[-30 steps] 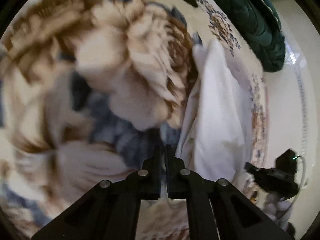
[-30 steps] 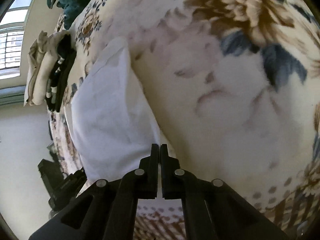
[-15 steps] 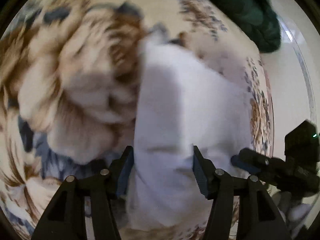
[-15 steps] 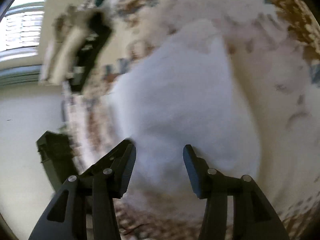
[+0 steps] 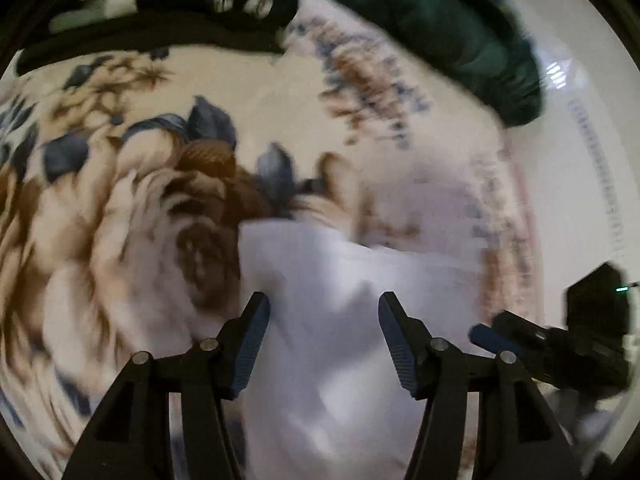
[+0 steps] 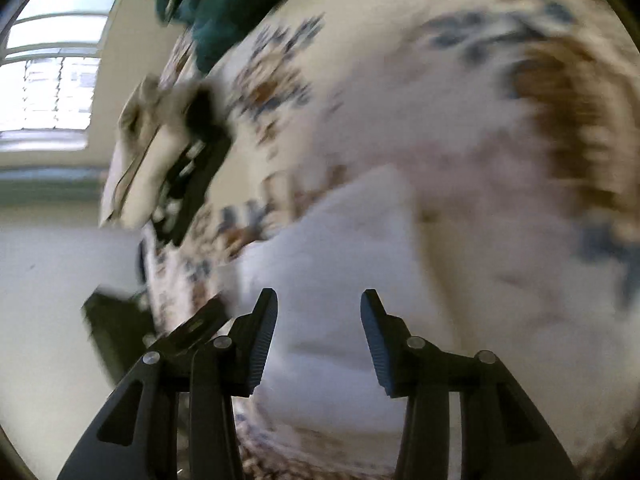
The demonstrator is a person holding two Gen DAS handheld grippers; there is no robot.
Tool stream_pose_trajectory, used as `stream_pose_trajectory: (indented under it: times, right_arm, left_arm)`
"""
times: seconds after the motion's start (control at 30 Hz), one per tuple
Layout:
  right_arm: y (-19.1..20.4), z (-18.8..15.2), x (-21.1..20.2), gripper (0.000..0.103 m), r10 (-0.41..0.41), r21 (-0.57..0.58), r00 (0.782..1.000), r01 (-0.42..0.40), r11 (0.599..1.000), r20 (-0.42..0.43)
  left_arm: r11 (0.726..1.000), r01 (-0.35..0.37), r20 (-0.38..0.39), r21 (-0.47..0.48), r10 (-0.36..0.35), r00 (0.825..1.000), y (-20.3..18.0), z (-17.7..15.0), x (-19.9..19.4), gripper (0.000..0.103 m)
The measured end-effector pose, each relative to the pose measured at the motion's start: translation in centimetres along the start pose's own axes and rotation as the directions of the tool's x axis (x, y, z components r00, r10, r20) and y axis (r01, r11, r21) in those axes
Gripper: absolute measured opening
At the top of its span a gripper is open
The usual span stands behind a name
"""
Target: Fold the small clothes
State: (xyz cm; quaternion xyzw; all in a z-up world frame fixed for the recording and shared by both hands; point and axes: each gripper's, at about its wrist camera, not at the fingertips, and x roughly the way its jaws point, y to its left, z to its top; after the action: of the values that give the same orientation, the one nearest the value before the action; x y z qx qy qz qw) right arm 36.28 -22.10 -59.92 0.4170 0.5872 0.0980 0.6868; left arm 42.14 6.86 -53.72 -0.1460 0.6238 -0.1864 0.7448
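A small white garment lies folded on the floral blanket, near the bed's edge. My left gripper hovers over it, open, with the cloth seen between the spread fingers but not pinched. In the right wrist view the same white garment lies under my right gripper, which is also open and holds nothing. The right gripper's blue pad and black body show at the lower right of the left wrist view. Both views are motion-blurred.
A dark green quilted cover lies at the far end of the bed. A stack of folded clothes, cream and black, sits by the bed's edge. Beyond the edge are pale floor and a window.
Both grippers went from shut to open, letting go of the white garment. Both have drawn back along it, so it now lies flat under each of them.
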Motion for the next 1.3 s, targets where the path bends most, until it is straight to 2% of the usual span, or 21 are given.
stream_pose_trajectory:
  times: [0.03,0.1,0.13,0.2,0.23,0.33,0.43,0.53,0.63,0.67,0.7,0.73,0.77,0.83,0.93,1.07,1.1,1.2,1.23,1.27,1.3]
  right_arm:
    - [-0.2,0.5,1.1,0.046,-0.038,0.003,0.999,0.038,0.999,-0.01]
    - [-1.5,1.4,2.1,0.046,-0.155,0.014,0.988,0.155,0.988,0.012]
    - [-2.1,1.8,2.0,0.046,-0.193,0.019,0.981,0.192,0.981,0.027]
    - [-3.2,2.1,1.1,0.046,-0.238,0.032,0.971,0.237,0.971,0.037]
    - [-3.5,1.8,0.0,0.046,-0.242,0.033,0.969,0.24,0.97,0.05]
    - [-2.9,-0.1,-2.6,0.046,-0.245,-0.02,0.966,0.247,0.969,0.083]
    - [-3.7,-3.1,-4.2,0.046,-0.238,-0.042,0.97,0.24,0.97,0.05]
    - [-4.7,-5.5,-4.1,0.046,-0.194,0.019,0.981,0.194,0.981,0.009]
    - [-6.7,-7.9,-3.9,0.046,-0.12,0.098,0.992,0.123,0.988,-0.037]
    - [-7.8,-8.6,-3.5,0.046,-0.07,0.148,0.996,0.076,0.986,-0.046]
    - [-8.1,-8.9,-3.0,0.044,-0.049,0.176,0.998,0.056,0.983,-0.045]
    - [-8.5,-9.3,-2.9,0.037,-0.025,0.202,0.999,0.03,0.979,-0.028]
    - [-8.4,-9.5,-2.5,0.009,-0.019,0.202,1.0,0.021,0.979,-0.011]
    - [-8.0,-9.7,-2.9,0.006,-0.04,0.184,0.999,0.035,0.982,0.027]
    - [-7.4,-9.7,-3.3,0.003,-0.115,0.152,0.992,0.107,0.983,0.048]
    - [-7.7,-9.4,-2.8,0.003,-0.193,0.153,0.981,0.186,0.971,0.034]
    - [-7.8,-9.3,-2.8,0.003,-0.194,0.154,0.981,0.187,0.97,0.028]
    - [-7.6,-8.9,-2.6,0.007,-0.138,0.173,0.99,0.138,0.975,-0.013]
    - [-7.7,-8.9,-3.0,0.01,-0.12,0.194,0.993,0.121,0.974,-0.015]
    - [-7.9,-9.1,-3.5,0.022,-0.107,0.209,0.994,0.106,0.972,-0.005]
    - [-8.1,-9.3,-4.0,0.048,-0.103,0.224,0.995,0.098,0.97,0.009]
  left_arm:
    - [1.0,-0.019,-0.026,0.004,0.02,0.999,0.8,0.3,1.2,0.057]
    - [0.999,-0.005,-0.047,-0.034,0.004,0.999,2.6,1.0,2.3,0.057]
    - [0.999,0.006,-0.045,-0.051,-0.008,0.999,3.2,1.3,2.1,0.057]
    - [0.998,-0.027,-0.011,-0.055,0.027,1.0,3.6,1.6,0.2,0.055]
    - [0.998,-0.037,0.012,-0.053,0.038,0.999,3.7,1.4,-1.2,0.055]
    - [0.998,-0.001,0.051,-0.07,0.004,0.999,3.3,-1.2,-4.7,0.055]
    - [0.994,0.038,-0.002,-0.102,-0.038,0.999,3.2,-5.5,-5.7,0.055]
    - [0.979,0.076,-0.061,-0.188,-0.089,0.994,4.1,-10.3,-5.5,0.055]
    - [0.955,0.141,-0.063,-0.261,-0.162,0.985,4.6,-13.4,-4.1,0.053]
    - [0.944,0.173,-0.035,-0.282,-0.19,0.981,4.7,-14.1,-3.7,0.047]
    - [0.94,0.186,-0.011,-0.285,-0.198,0.98,4.7,-14.6,-3.7,0.024]
    - [0.942,0.191,0.006,-0.276,-0.197,0.98,4.6,-14.8,-3.6,0.017]
    - [0.948,0.179,0.019,-0.263,-0.181,0.983,4.3,-14.8,-3.7,0.015]
    - [0.962,0.159,0.041,-0.224,-0.154,0.987,3.6,-14.6,-4.2,0.008]
    - [0.982,0.105,0.028,-0.154,-0.102,0.994,3.3,-14.0,-4.7,0.004]
    - [0.983,0.017,-0.007,-0.184,-0.019,1.0,6.4,-13.6,-4.2,0.001]
    - [0.979,0.027,-0.012,-0.204,-0.03,0.999,7.3,-13.7,-4.4,0.001]
    - [0.949,0.143,-0.012,-0.283,-0.153,0.988,8.6,-13.4,-5.5,0.006]
    - [0.937,0.166,-0.012,-0.307,-0.179,0.984,8.8,-13.6,-5.9,0.021]
    - [0.92,0.208,-0.002,-0.333,-0.221,0.975,8.9,-13.9,-6.2,0.035]
    - [0.902,0.239,0.017,-0.36,-0.25,0.968,8.9,-14.3,-6.4,0.066]
